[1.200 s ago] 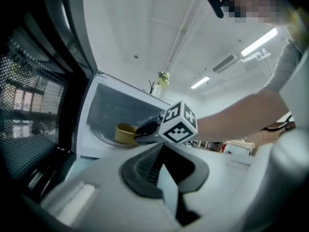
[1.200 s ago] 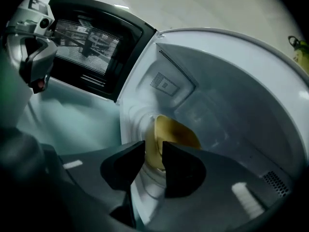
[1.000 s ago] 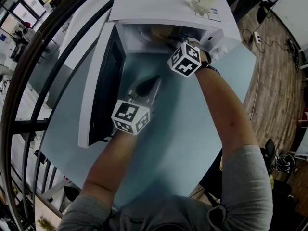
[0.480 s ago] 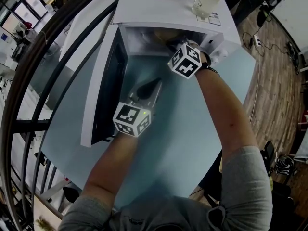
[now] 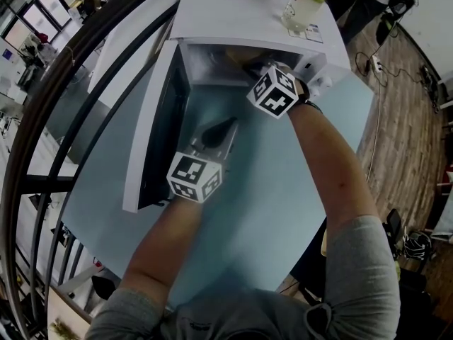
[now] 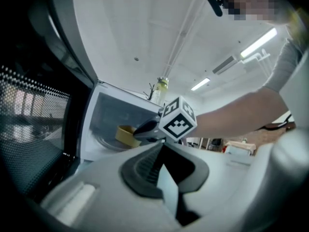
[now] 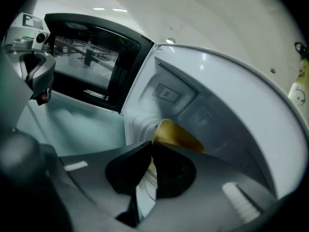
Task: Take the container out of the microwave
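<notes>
The right gripper (image 7: 150, 146) has just been closed onto the near rim of the yellow container (image 7: 177, 135), which sits in the microwave (image 7: 227, 100) cavity, at one o'clock from the tips. The left gripper (image 6: 161, 148) is seen shut and empty. The container is judged light, thin-walled and slick, so the rim is best pinched deeply.

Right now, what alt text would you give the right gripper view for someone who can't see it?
The right claw, its jaws having just been closing, pinches the rim of a yellow container inside a white microwave. The microwave's dark-windowed door stands open at the left, above a pale blue table.
</notes>
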The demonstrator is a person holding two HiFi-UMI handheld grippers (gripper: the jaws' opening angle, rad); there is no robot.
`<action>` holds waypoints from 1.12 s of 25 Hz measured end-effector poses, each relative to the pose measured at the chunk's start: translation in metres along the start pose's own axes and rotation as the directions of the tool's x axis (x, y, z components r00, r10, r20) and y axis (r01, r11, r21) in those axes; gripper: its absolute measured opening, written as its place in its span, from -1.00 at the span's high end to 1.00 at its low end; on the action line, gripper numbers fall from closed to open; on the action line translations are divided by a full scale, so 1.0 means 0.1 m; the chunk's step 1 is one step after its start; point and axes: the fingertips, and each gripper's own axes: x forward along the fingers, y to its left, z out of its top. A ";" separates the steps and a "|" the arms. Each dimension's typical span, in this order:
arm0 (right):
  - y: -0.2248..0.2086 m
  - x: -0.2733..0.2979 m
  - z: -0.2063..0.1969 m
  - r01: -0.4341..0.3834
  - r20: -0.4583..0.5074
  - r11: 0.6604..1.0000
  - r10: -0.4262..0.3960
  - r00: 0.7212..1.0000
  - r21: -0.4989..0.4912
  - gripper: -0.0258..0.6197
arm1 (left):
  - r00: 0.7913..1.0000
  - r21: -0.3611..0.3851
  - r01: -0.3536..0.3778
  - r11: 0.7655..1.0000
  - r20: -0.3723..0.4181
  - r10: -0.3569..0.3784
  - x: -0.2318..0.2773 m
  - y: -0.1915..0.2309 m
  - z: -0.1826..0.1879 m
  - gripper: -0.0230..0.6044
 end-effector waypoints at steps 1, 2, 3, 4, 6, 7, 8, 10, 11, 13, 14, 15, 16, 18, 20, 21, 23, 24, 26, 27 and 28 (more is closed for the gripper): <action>0.00 -0.03 0.03 -0.002 0.004 1.000 0.002 1.000 0.000 0.87 | 1.000 0.002 -0.001 1.000 0.001 0.001 -0.01 -0.01 0.02 0.84; 0.00 -0.06 0.06 -0.004 0.008 1.000 0.004 1.000 -0.001 0.87 | 1.000 0.004 -0.002 1.000 0.002 0.002 -0.03 -0.02 0.04 0.84; 0.01 -0.09 0.09 -0.007 0.012 1.000 0.007 1.000 -0.002 0.87 | 1.000 0.005 -0.003 1.000 0.003 0.003 -0.04 -0.03 0.07 0.84; 0.02 -0.12 0.11 -0.010 0.014 1.000 0.010 1.000 -0.003 0.87 | 1.000 0.007 -0.003 1.000 0.005 0.003 -0.05 -0.05 0.09 0.84; 0.06 -0.19 0.15 -0.017 0.017 1.000 0.017 1.000 -0.004 0.87 | 1.000 0.011 -0.001 1.000 0.009 0.001 -0.09 -0.08 0.14 0.84; 0.09 -0.22 0.17 -0.021 0.019 1.000 0.021 1.000 -0.004 0.87 | 1.000 0.014 -0.001 1.000 0.012 0.001 -0.11 -0.10 0.17 0.84; 0.12 -0.26 0.19 -0.025 0.020 1.000 0.025 0.999 -0.003 0.87 | 1.000 0.016 -0.001 1.000 0.014 0.001 -0.13 -0.12 0.21 0.84; 0.18 -0.33 0.20 -0.033 0.020 0.999 0.033 0.999 -0.001 0.87 | 1.000 0.019 -0.002 1.000 0.018 0.002 -0.17 -0.16 0.27 0.84; 0.22 -0.36 0.20 -0.037 0.019 0.999 0.037 0.999 0.000 0.87 | 1.000 0.021 -0.003 1.000 0.019 0.003 -0.19 -0.18 0.29 0.84; 0.30 -0.44 0.21 -0.046 0.019 0.999 0.046 0.999 0.003 0.87 | 1.000 0.027 -0.003 1.000 0.021 0.002 -0.23 -0.24 0.35 0.84; 0.36 -0.49 0.22 -0.052 0.020 0.999 0.052 0.998 0.003 0.87 | 1.000 0.030 -0.003 1.000 0.021 0.002 -0.25 -0.27 0.38 0.84; 0.42 -0.53 0.24 -0.059 0.021 0.998 0.059 0.998 0.002 0.87 | 1.000 0.032 -0.004 0.999 0.022 0.003 -0.28 -0.30 0.41 0.84; 0.49 -0.59 0.26 -0.066 0.022 0.998 0.066 0.998 0.000 0.87 | 1.000 0.034 -0.005 0.999 0.023 0.004 -0.32 -0.33 0.44 0.84; 0.63 -0.71 0.31 -0.080 0.024 0.997 0.080 0.996 -0.005 0.87 | 1.000 0.037 -0.005 0.999 0.024 0.004 -0.39 -0.42 0.50 0.84; 0.75 -0.85 0.34 -0.089 0.028 0.996 0.089 0.996 -0.007 0.87 | 1.000 0.042 0.000 0.999 0.023 -0.001 -0.46 -0.52 0.57 0.84; 0.80 -0.93 0.36 -0.091 0.031 0.996 0.091 0.995 -0.008 0.87 | 1.000 0.046 0.002 0.999 0.022 -0.003 -0.50 -0.57 0.60 0.84; 0.89 -1.10 0.42 -0.094 0.034 0.996 0.094 0.995 -0.013 0.87 | 1.000 0.053 0.003 0.999 0.022 -0.005 -0.59 -0.67 0.68 0.84; 0.93 -1.18 0.45 -0.094 0.035 0.995 0.094 0.995 -0.017 0.87 | 1.000 0.055 0.002 0.998 0.023 -0.004 -0.64 -0.72 0.71 0.84; 1.00 -1.34 0.49 -0.093 0.036 0.995 0.094 0.995 -0.020 0.87 | 1.000 0.057 0.000 0.998 0.026 -0.001 -0.73 -0.81 0.79 0.84; 1.03 -1.42 0.51 -0.093 0.038 0.995 0.094 0.995 -0.019 0.87 | 1.000 0.058 0.000 0.998 0.028 -0.001 -0.77 -0.86 0.82 0.84; 1.06 -1.49 0.53 -0.093 0.040 0.996 0.093 0.995 -0.019 0.87 | 1.000 0.061 0.001 0.998 0.030 -0.002 -0.81 -0.91 0.85 0.84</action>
